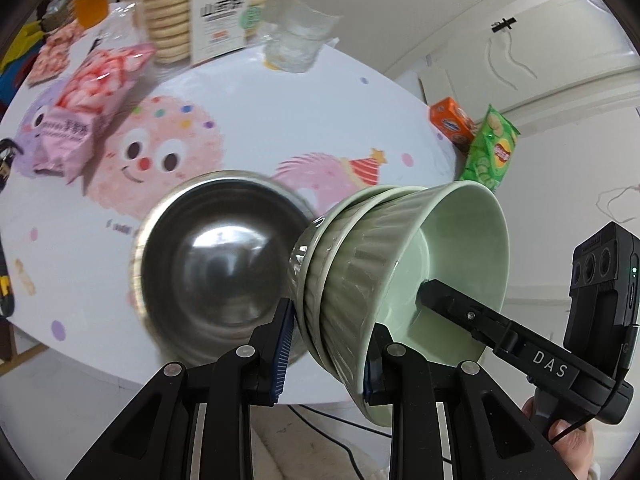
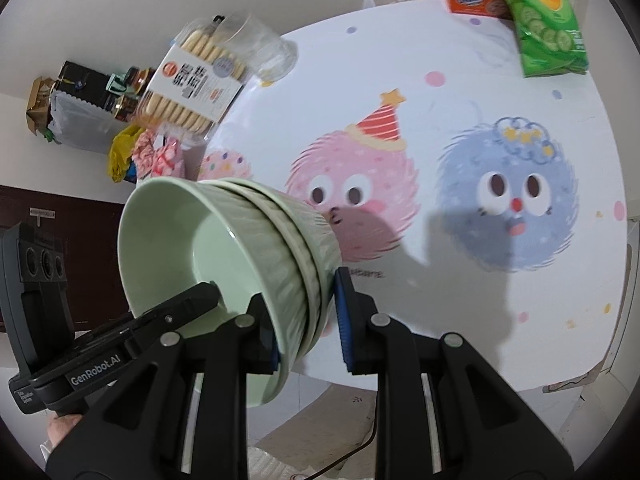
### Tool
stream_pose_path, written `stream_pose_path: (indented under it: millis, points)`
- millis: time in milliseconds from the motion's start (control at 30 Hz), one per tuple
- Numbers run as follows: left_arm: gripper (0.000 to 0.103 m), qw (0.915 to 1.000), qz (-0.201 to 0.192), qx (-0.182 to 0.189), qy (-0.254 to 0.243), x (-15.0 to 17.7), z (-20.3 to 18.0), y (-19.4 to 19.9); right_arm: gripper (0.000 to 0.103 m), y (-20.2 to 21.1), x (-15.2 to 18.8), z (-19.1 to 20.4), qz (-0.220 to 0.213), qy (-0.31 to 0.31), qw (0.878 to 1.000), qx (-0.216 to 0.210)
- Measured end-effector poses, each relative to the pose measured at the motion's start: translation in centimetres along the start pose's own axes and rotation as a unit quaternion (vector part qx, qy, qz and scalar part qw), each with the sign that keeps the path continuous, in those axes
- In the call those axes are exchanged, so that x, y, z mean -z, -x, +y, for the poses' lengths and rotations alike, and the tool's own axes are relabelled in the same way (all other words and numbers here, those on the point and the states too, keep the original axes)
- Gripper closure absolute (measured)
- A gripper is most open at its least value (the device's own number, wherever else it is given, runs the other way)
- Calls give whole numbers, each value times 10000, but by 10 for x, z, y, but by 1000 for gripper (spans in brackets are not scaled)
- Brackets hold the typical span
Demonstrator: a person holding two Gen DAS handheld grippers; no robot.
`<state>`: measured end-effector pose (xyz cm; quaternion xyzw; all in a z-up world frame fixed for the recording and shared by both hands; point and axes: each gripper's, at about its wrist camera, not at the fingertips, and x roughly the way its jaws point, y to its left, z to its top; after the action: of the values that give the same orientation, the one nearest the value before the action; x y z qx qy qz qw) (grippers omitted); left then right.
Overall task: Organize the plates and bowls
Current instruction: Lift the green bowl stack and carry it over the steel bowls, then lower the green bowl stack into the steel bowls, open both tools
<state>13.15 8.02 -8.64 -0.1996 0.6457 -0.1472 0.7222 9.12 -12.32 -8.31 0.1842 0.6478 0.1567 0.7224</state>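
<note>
Left view only showing one steel bowl (image 1: 224, 256). Left hand-held gripper (image 1: 328, 356) and right hand-held gripper (image 2: 306, 320) both pinching stack of three green bowls (image 1: 360, 280) over table (image 1: 280, 112).

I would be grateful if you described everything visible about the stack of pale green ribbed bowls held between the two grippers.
The stack of pale green ribbed ceramic bowls looks to be three nested glazed bowls, fluted outside and smooth inside. It is tipped on its side in the air above the cartoon-printed round table, mouth facing away from the steel bowl beside it. The left gripper and right gripper each pinch the stacked rims, one finger inside the innermost bowl and one outside. Nothing else touches it.
</note>
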Motion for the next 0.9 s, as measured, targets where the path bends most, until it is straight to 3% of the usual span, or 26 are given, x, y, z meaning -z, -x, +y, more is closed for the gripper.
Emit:
stream_pose_path:
  millis: [400,900]
  points:
    - [76,9995,270,-128,39,1,61,-13,78,-57,20,29,250,-250,9994,28]
    - [76,9972,650,-287,-231,-23,88,-55,78,-107,17,19,362,-792,9960,202]
